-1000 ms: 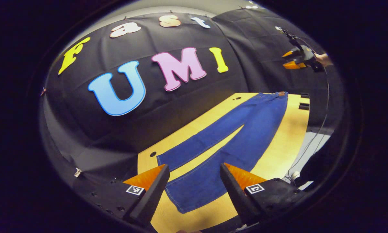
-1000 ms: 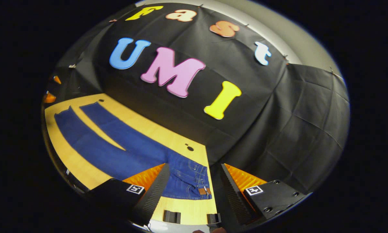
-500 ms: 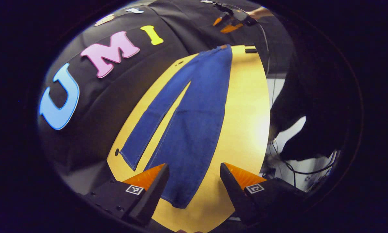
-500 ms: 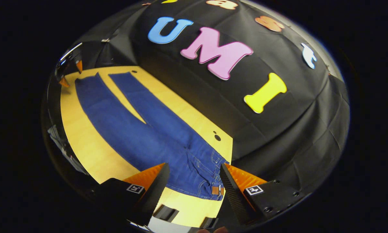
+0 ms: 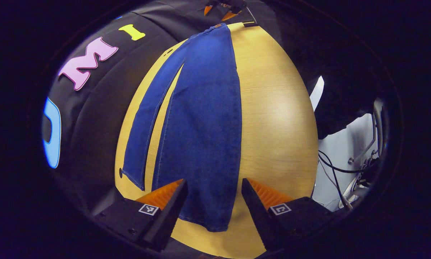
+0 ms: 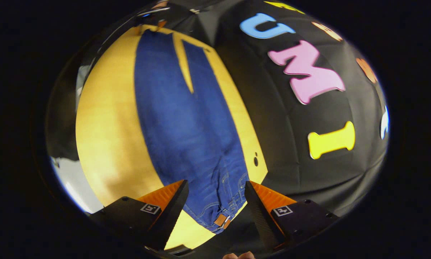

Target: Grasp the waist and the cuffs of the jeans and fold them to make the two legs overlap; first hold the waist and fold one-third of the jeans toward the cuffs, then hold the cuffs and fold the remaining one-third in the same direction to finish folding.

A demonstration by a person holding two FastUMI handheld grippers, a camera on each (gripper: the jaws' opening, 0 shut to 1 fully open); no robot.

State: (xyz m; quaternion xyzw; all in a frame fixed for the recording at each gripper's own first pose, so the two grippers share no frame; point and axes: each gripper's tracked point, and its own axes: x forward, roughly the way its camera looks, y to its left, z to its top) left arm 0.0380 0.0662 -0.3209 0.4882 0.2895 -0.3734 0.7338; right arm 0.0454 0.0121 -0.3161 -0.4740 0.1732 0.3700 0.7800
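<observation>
Blue jeans [image 5: 201,118] lie flat, brown waist patch [image 6: 220,219] unreadable, between both spread hand-held grippers [image 5: 212,207] [image 6: 215,208].

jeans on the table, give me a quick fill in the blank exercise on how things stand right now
1. The jeans lie flat on a ____ table.
2. The left gripper hovers over the ____ end of the jeans.
3. The right gripper hovers over the ____ end, where a small brown patch sits.
4. Both grippers have their jaws ____.

Missing words: wooden; cuff; waist; open
</observation>
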